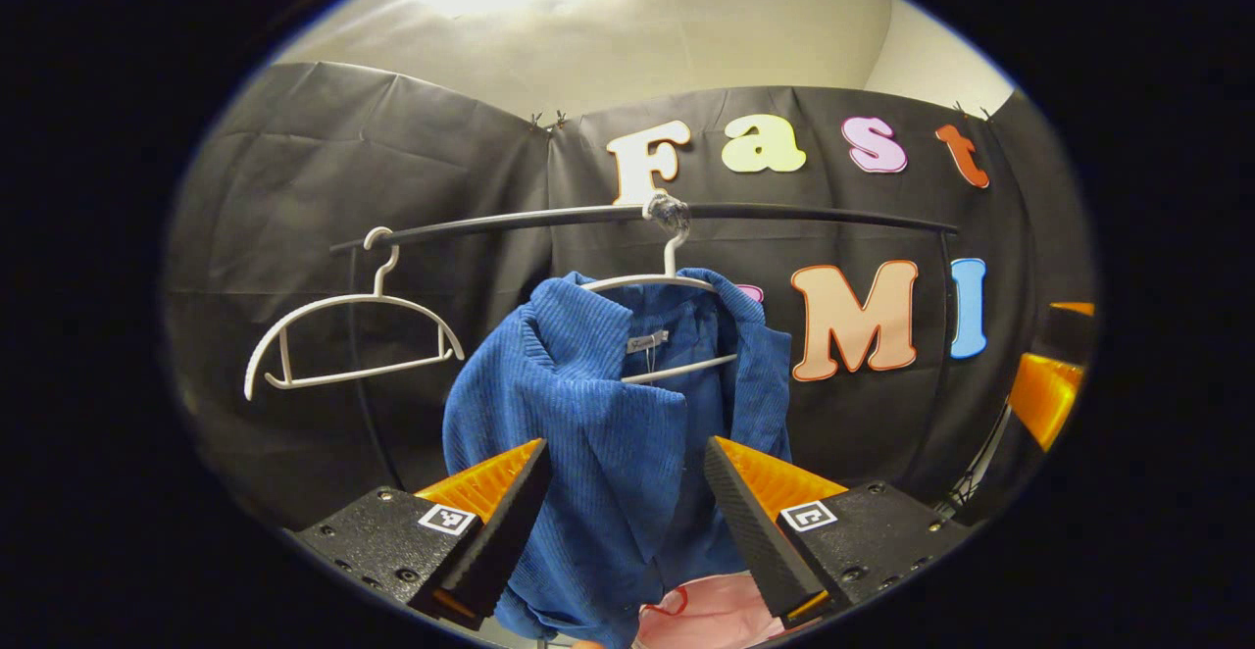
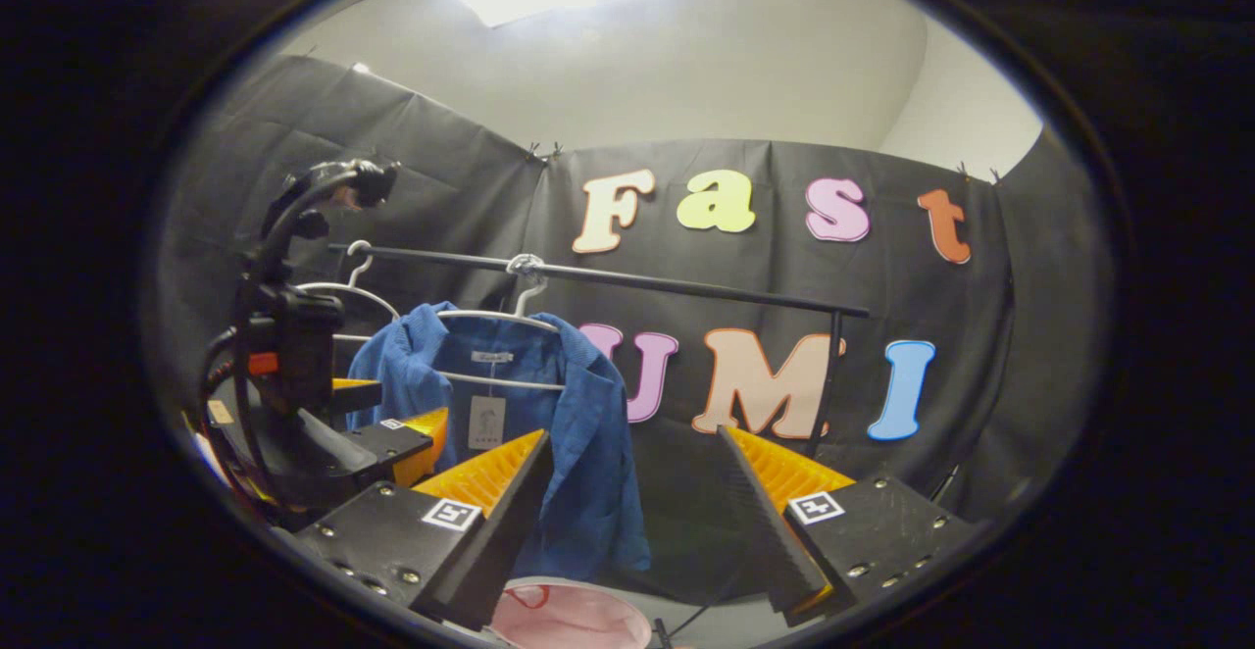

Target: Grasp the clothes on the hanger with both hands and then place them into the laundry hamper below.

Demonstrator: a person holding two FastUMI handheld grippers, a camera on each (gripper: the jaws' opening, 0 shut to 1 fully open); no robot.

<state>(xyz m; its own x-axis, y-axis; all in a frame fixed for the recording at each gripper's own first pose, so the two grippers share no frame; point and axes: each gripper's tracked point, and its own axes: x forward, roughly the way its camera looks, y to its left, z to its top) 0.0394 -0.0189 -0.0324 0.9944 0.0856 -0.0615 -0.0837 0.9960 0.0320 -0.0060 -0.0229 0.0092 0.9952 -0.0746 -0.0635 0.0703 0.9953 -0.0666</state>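
Up front in the left gripper view, the left gripper [image 1: 623,502] has its two orange-and-black fingers [image 1: 500,522] spread wide apart, with nothing between them being pressed. Past the gap hangs the blue corduroy jacket [image 1: 608,433], draped on a white hanger [image 1: 657,281] whose hook sits on a dark rail [image 1: 784,213] running across the booth. The jacket's collar is folded open and a small label shows inside the neck. The cloth falls down between the two fingers as seen from here, but whether either finger touches it cannot be told. To the left on the same rail hangs a bare white hanger [image 1: 343,335], well apart from the jacket. Below the jacket's hem, a pink laundry hamper [image 1: 701,620] peeks in at the bottom of the view. At the right edge, part of the other gripper's orange and black shows.

Next, in the right gripper view, the right gripper [image 2: 627,502] likewise holds its fingers [image 2: 495,507] wide open, gripping nothing. The blue jacket [image 2: 588,453] hangs on its hanger [image 2: 500,316] from the rail [image 2: 686,286], left of centre and beyond the fingers, clearly apart from them. The left gripper [image 2: 392,443] with its camera mount and cable stands at the left, near the jacket's near side. The bare hanger [image 2: 348,286] shows behind it. The pink hamper's [image 2: 569,620] rim lies at the bottom, below the jacket.
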